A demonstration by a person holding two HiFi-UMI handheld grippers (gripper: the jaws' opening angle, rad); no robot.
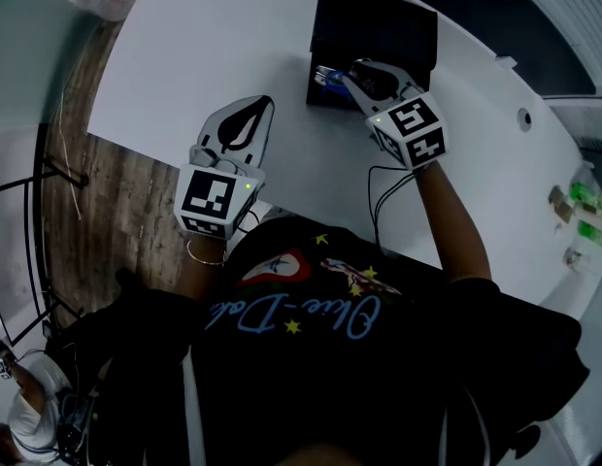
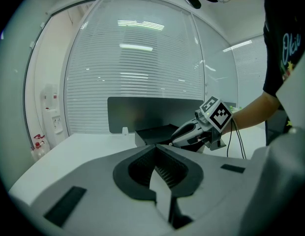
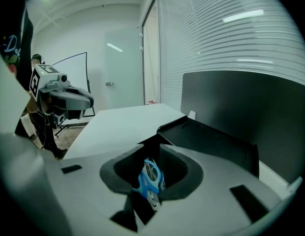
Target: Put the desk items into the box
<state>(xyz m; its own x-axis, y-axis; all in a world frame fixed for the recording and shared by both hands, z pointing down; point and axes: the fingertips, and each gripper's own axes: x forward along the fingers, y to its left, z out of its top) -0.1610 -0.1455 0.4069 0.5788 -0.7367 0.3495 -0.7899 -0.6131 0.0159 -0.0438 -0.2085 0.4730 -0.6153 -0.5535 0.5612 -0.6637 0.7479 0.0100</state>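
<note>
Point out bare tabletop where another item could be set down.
The white table lies bare left of the black box, beyond the left gripper, and right of the box. Crowded: the box's near edge, where the right gripper holds blue scissors.

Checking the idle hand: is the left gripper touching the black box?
Apart. The head view shows bare white table between the left gripper and the black rectangular box.

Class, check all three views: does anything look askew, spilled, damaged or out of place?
Only the blue scissors: they hang tilted between the right gripper's jaws at the black box, not yet laid inside. Nothing looks spilled or damaged.
</note>
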